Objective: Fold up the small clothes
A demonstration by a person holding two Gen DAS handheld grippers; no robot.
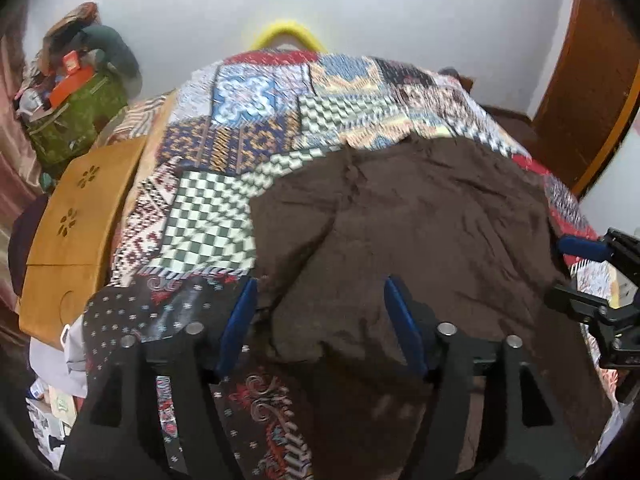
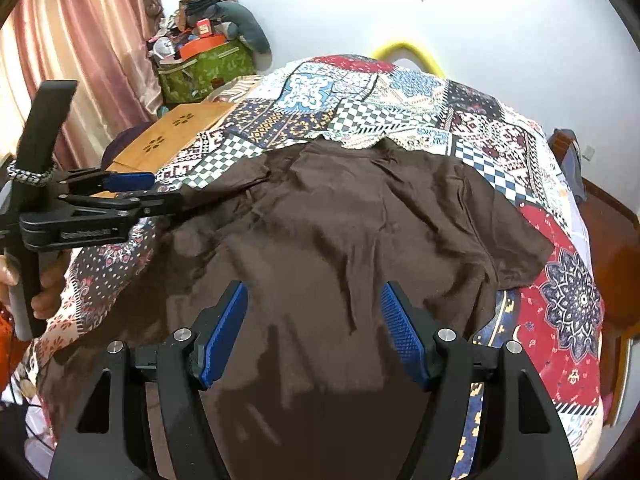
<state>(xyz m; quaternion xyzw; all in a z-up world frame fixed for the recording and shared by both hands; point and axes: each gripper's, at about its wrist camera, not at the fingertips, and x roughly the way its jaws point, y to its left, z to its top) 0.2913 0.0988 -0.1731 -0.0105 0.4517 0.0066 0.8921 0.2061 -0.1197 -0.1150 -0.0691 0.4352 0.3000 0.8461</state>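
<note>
A dark brown short-sleeved shirt (image 2: 340, 220) lies spread flat on a patchwork bedspread (image 2: 380, 100), collar at the far side. It also shows in the left wrist view (image 1: 420, 220). My left gripper (image 1: 320, 292) is open, its blue pads standing over the shirt's left edge, with nothing between them. It appears from the side in the right wrist view (image 2: 160, 192), at the shirt's left sleeve. My right gripper (image 2: 314, 300) is open above the shirt's lower middle and holds nothing. Its tip shows at the right edge of the left wrist view (image 1: 572, 268).
A wooden lap table (image 2: 168, 140) lies at the bed's left side. Behind it stands a green bag (image 2: 204, 72) piled with clutter, next to pink curtains (image 2: 80, 40). A yellow hoop (image 2: 404, 54) sticks up behind the bed. A wooden door (image 1: 592, 80) is at right.
</note>
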